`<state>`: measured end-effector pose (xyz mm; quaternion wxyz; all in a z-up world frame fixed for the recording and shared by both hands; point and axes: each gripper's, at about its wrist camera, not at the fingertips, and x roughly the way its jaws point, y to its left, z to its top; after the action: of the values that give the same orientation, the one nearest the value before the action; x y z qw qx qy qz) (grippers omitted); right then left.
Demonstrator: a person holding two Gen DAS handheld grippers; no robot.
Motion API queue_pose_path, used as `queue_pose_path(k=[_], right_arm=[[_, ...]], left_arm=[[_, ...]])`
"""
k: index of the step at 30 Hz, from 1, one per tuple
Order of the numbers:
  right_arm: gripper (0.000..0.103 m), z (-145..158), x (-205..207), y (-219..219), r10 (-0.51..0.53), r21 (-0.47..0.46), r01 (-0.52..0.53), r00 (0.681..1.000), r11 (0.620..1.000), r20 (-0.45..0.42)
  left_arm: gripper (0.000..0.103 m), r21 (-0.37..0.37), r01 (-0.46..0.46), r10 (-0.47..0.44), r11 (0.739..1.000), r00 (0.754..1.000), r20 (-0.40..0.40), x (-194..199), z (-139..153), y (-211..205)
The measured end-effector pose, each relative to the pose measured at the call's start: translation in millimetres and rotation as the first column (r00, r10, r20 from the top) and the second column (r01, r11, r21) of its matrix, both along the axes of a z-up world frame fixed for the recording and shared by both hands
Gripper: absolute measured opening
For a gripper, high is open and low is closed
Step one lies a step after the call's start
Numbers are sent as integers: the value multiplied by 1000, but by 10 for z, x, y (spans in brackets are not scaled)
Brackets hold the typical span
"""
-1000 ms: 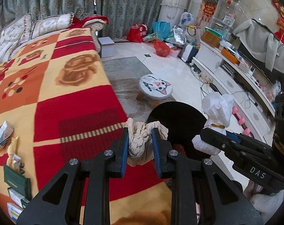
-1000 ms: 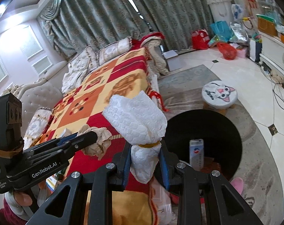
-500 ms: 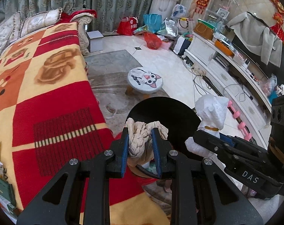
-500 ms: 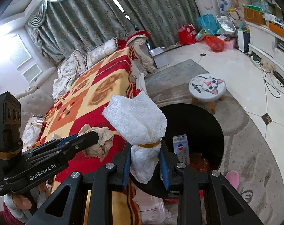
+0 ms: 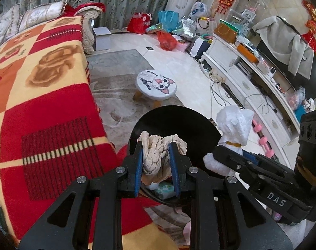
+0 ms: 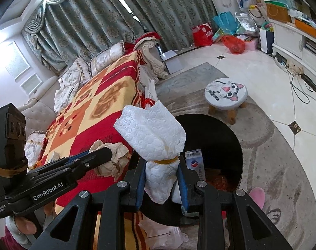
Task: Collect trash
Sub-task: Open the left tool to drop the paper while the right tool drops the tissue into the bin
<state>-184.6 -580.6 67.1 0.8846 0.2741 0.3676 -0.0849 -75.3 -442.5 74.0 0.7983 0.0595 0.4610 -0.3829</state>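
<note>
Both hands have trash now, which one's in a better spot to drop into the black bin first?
Probably the right. The right gripper holds the white tissue bundle over the black bin, while the left gripper holds its beige crumpled paper nearer the rim, beside the blanket.

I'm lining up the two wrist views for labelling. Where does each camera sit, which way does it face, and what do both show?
Left wrist: behind the left gripper, facing down at the black bin; it clamps the beige crumpled paper; the right gripper is at right.
Right wrist: behind the right gripper, facing the same way; it clamps the white tied tissue bundle; the left gripper and a fingertip are at left.
Shared: bin, cat stool, checked blanket, both bundles.
</note>
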Motion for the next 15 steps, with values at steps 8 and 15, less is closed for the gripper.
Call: queue_pose_path(k=[8, 15], right_arm=[[44, -31, -11, -56, -29, -8, 29, 999, 1000, -13], [50, -25, 0, -22, -19, -16, 18, 1000, 1000, -25]], left_arm=[[27, -47, 9, -11, 999, 999, -43, 21, -11, -37], [42, -62, -4, 0, 998, 998, -64, 23, 7, 42]])
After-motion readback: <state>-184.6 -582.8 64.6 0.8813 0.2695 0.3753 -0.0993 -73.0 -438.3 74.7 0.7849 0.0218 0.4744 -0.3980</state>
